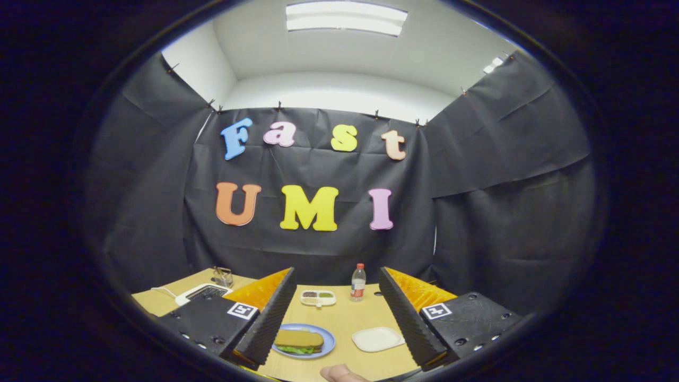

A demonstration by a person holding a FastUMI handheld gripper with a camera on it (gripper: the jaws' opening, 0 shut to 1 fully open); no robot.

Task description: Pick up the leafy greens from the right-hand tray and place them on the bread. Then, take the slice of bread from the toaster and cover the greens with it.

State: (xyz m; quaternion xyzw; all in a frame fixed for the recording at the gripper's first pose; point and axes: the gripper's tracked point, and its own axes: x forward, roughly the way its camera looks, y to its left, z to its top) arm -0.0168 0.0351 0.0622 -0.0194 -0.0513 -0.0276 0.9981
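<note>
A blue plate [324, 347] lies on the wooden table [345, 318] beside my left finger. On it rests a sandwich: a brown bread slice [298, 338] on top, with leafy greens [296, 349] poking out beneath it. A white tray [377, 339] sits to the right of the plate, by my right finger, with nothing on it. The white toaster [202, 291] stands at the back left, past my left finger. My gripper [339, 355] is open wide, raised above the table, with nothing between its fingers.
A plastic bottle with a red cap [358, 283] stands at the far side of the table. Beside it lies a small white dish [318, 297] with dark and green fillings. A metal rack [223, 276] stands behind the toaster. A fingertip [339, 374] shows below.
</note>
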